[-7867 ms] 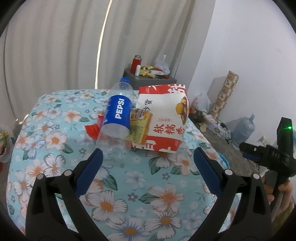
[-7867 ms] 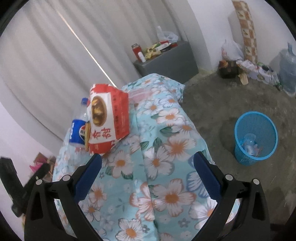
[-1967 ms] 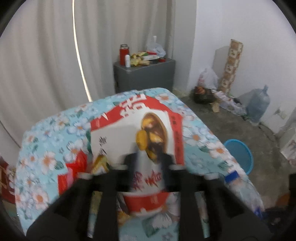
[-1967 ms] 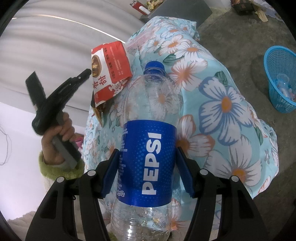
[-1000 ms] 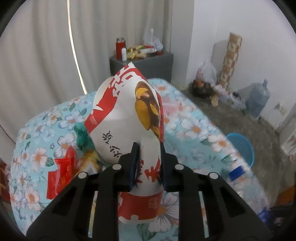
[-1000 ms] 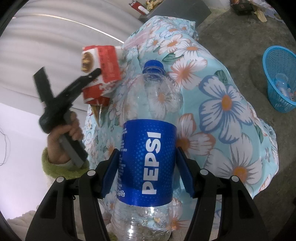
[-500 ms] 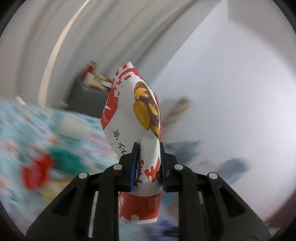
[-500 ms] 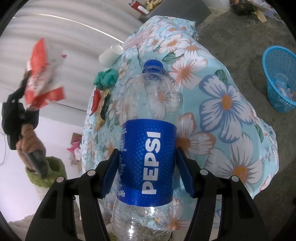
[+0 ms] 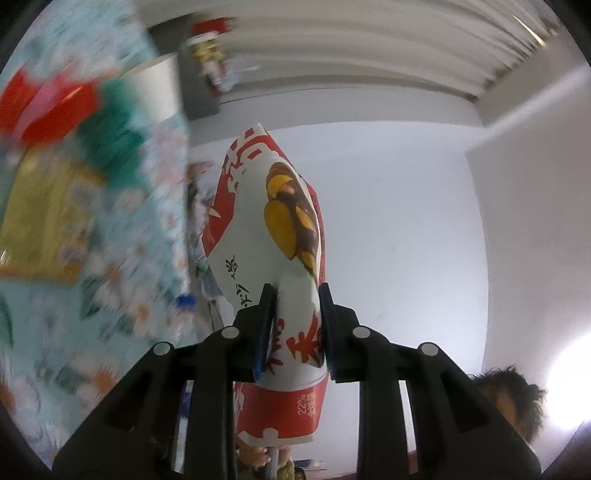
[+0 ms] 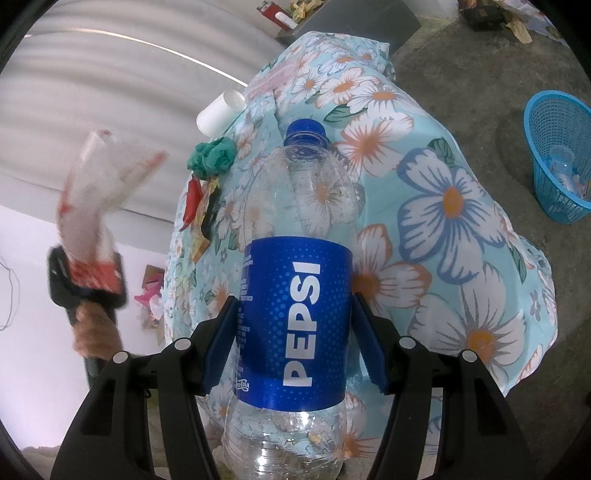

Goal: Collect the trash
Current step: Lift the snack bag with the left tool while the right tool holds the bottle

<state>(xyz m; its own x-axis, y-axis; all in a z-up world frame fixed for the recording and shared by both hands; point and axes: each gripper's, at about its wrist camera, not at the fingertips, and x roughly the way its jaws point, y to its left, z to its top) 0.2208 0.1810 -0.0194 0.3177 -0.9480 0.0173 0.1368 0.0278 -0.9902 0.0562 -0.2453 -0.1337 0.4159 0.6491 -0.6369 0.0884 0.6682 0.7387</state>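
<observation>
My left gripper (image 9: 295,295) is shut on a red and white snack bag (image 9: 273,229) and holds it up in the air, tilted away from the table; it shows blurred in the right wrist view (image 10: 92,192). My right gripper (image 10: 295,306) is shut on an empty clear Pepsi bottle (image 10: 299,306) with a blue label and cap, held above the flowered tablecloth (image 10: 454,206). A blue trash basket (image 10: 557,162) stands on the floor at the right, with some trash in it.
On the table lie a white paper cup (image 10: 218,110), a green crumpled wad (image 10: 212,155), a red wrapper (image 10: 192,199) and a yellow packet (image 9: 44,221). A grey cabinet (image 10: 351,18) with clutter stands behind. The floor is bare concrete.
My left gripper has lifted the snack bag off the table and swung it up and to the side, fast enough to blur. My right gripper holds the bottle still.
</observation>
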